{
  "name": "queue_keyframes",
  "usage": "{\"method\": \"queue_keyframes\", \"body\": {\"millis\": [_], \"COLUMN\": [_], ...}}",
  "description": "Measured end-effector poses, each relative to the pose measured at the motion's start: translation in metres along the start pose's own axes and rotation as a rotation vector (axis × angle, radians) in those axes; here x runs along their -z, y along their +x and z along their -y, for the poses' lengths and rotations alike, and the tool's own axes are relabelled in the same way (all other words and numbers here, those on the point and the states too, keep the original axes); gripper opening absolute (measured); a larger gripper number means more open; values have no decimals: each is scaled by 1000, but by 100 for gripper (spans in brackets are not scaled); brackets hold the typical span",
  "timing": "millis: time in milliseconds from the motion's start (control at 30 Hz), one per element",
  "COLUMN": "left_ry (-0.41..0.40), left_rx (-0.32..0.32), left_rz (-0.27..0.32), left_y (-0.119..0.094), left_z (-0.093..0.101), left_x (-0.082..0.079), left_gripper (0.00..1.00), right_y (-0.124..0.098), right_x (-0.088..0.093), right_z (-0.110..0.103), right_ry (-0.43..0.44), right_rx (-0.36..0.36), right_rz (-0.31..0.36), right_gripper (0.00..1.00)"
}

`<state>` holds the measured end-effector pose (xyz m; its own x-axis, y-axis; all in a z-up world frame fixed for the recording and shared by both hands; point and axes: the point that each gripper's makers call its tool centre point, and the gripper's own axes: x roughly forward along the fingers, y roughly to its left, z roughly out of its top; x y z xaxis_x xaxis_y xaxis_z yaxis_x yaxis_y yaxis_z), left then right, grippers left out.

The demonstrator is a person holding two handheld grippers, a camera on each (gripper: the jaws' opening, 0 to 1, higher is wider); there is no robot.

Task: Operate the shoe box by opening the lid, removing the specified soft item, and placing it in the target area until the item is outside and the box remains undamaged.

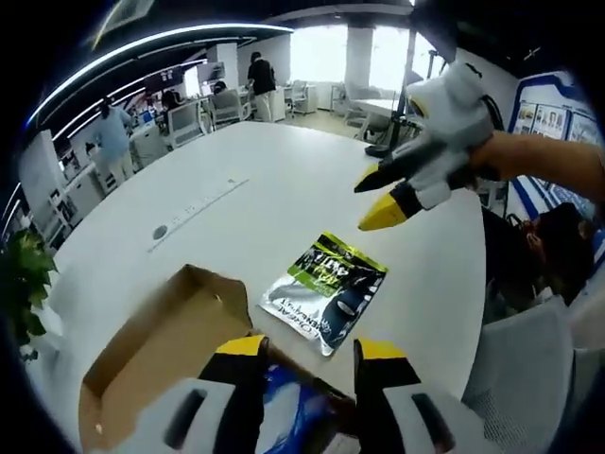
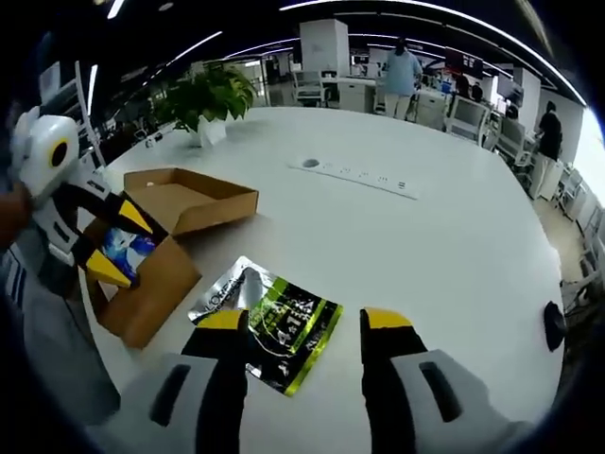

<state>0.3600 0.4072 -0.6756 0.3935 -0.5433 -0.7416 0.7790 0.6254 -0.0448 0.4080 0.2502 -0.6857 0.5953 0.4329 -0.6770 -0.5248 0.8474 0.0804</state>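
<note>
Spanning the scene, the white counter (image 2: pixel 454 236) carries the open cardboard shoe box (image 2: pixel 170 236), its lid folded back so the inside can be reached; the left gripper (image 2: pixel 106 241) hangs over its blue contents, fingers parted and empty. Right of the box the green-and-silver pouch (image 2: pixel 269 322) lies flat, apparently already out; the right gripper (image 2: pixel 307 326) hovers above, fingers spread.

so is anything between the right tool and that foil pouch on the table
No, nothing visible. The foil pouch lies flat on the white table just ahead of the open right tool, beside the cardboard box. The left tool is at the box.
</note>
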Motion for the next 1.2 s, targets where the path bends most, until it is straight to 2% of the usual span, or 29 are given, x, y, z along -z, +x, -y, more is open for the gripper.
{"method": "queue_keyframes", "body": {"millis": [333, 467, 833, 1000, 1200], "left_ry": [-61, -100, -161, -184, -212], "left_rx": [-37, -79, -157, -190, -225], "left_rz": [51, 77, 77, 66, 54], "left_y": [-34, -50, -87, -102, -117], "left_z": [-16, -28, -50, -63, -74], "left_x": [11, 18, 53, 73, 89], "left_gripper": [46, 48, 51, 53, 54], "right_y": [-14, -18, -19, -12, 1], "right_x": [-19, -25, -32, -31, -27], "right_z": [-32, -46, -92, -115, -134], "right_ry": [2, -4, 4, -22, -61], "right_rx": [-62, -83, -166, -204, -231], "right_rz": [30, 46, 60, 53, 33], "right_gripper": [56, 58, 56, 55, 54]}}
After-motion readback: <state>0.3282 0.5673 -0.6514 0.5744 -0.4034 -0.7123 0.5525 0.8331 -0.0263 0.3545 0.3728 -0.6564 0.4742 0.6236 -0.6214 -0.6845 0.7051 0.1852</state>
